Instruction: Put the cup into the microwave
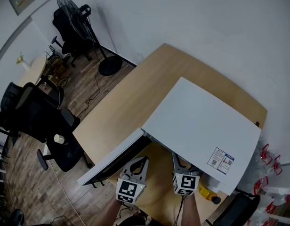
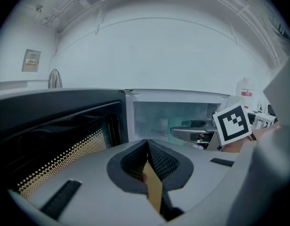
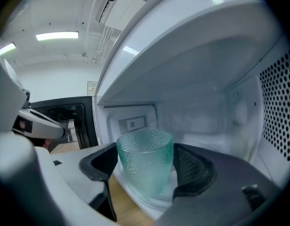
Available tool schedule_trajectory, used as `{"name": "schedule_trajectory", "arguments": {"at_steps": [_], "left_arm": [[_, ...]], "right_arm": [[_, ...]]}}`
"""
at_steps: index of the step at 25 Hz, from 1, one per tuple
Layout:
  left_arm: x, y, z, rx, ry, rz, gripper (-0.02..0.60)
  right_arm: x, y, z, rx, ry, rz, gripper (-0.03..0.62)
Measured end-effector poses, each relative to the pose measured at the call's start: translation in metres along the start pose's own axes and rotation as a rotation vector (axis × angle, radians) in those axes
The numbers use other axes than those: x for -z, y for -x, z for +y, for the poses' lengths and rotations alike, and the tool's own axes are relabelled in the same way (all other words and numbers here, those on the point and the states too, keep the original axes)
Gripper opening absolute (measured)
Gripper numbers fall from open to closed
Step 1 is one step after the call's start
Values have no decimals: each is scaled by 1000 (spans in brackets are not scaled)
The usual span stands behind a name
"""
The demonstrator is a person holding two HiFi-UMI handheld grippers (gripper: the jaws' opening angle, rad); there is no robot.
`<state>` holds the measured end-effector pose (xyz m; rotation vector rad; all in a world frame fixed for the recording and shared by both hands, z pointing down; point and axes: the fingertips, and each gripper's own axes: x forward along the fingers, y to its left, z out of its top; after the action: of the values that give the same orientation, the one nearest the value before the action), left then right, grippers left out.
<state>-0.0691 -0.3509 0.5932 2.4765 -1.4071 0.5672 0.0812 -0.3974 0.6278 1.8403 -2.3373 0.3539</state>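
Wooden table point(image 1: 126, 107), microwave door point(image 2: 51, 135) beside closed left claw point(image 2: 147, 146), right claw point(image 3: 146, 160) apparently gripping cup point(image 3: 145, 145) inside

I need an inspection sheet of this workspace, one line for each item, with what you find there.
Surface: wooden table, carries the microwave.
Job's things: microwave door open; green glass cup at the cavity mouth, over the glass plate.
Clutter: yellow object beside the microwave, kind unclear.
Grippers: right gripper jaws closed on the cup; left gripper jaws together, empty.
Cables: cable on the floor near the fan.
Surroundings: office chairs, wood floor, white wall.
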Motion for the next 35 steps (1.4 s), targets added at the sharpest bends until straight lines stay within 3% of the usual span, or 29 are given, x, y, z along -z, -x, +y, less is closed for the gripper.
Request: {"name": "schedule_trajectory", "arguments": {"at_steps": [14,28,35], "left_arm": [[-10,29,-3,-12,-9,-39,23],[-24,97,-23,0,-31,-114,23],[-33,138,-37,7,-35,-162,23]], "right_arm": [[-20,23,6,17,5,-19,352],[-46,93,39,24,30,-64,350],[-61,141,61,36,56,-92,287]]}}
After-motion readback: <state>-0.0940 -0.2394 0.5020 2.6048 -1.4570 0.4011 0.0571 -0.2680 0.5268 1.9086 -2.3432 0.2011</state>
